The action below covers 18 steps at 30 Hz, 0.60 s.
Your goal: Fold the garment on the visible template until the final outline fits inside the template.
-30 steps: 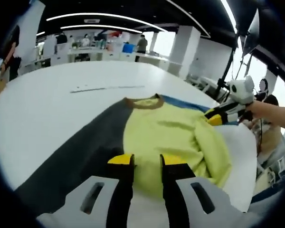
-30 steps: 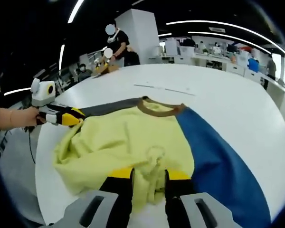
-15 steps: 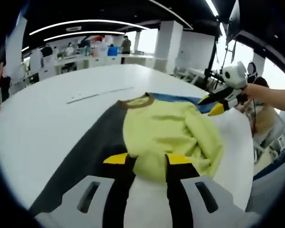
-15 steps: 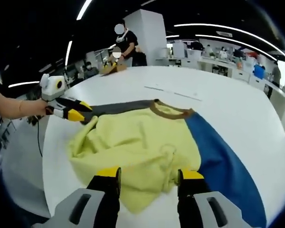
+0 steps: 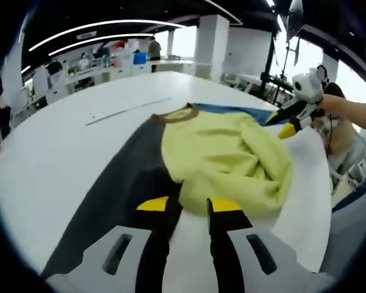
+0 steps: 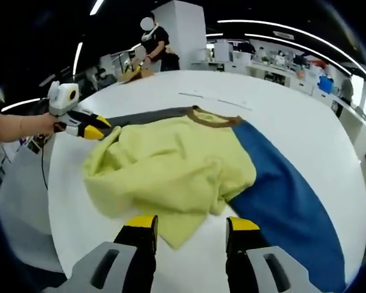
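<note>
A yellow garment [image 5: 232, 155] [image 6: 165, 168] with a brown collar [image 6: 215, 117] lies bunched on a white table. A dark grey panel [image 5: 125, 177] runs flat along one side of it and a blue panel [image 6: 280, 189] along the other. My left gripper [image 5: 189, 204] is shut on the garment's near edge, which sits between its jaws; it also appears as the left gripper [image 6: 100, 131] at the fabric's far corner. My right gripper [image 6: 192, 224] stands open just short of the hem, nothing between its fingers. A hand holds that right gripper [image 5: 283, 125] by the blue panel.
The white table [image 5: 55, 152] is round and wide, with its edge close on the right [image 5: 311, 207]. A thin line [image 5: 128, 110] lies on it beyond the collar. People stand at desks far behind [image 6: 155, 43]. A seated person [image 5: 344, 152] is beside the table.
My right gripper opened and let go of the yellow fabric, which now lies heaped over the middle. The left gripper has stayed shut on its edge.
</note>
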Available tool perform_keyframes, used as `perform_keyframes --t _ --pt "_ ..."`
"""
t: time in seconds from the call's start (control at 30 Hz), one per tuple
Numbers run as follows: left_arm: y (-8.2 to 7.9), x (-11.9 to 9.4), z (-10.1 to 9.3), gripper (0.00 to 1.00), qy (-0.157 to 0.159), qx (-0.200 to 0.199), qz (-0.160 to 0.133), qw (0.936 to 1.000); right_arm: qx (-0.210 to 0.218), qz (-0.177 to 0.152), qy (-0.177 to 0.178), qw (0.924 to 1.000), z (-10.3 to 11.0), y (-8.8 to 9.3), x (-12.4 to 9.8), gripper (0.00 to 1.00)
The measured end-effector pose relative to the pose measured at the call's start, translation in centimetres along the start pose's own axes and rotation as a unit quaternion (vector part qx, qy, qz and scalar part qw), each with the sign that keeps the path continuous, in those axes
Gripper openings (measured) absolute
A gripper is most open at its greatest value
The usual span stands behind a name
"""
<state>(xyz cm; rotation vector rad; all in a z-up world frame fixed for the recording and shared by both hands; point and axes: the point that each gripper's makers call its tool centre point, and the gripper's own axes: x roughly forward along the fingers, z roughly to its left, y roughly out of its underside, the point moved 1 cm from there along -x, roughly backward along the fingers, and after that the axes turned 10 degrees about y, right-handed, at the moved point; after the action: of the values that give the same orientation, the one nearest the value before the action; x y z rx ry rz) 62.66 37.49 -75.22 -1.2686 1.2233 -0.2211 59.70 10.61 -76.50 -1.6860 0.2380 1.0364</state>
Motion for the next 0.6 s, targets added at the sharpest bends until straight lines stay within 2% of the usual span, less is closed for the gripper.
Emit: perform_keyframes --t 0.37,0.6 --pt "0.1 2.1 -0.1 0.19 0.032 0.061 0.039 0.9969 0.034 0.013 0.016 0.9992 0.3 1.0 0.3 0.33" --pt "0.3 2.7 -0.1 0.15 0.038 0.067 0.048 0.9958 0.038 0.019 0.027 0.9987 0.8 1.2 0.7 0.29"
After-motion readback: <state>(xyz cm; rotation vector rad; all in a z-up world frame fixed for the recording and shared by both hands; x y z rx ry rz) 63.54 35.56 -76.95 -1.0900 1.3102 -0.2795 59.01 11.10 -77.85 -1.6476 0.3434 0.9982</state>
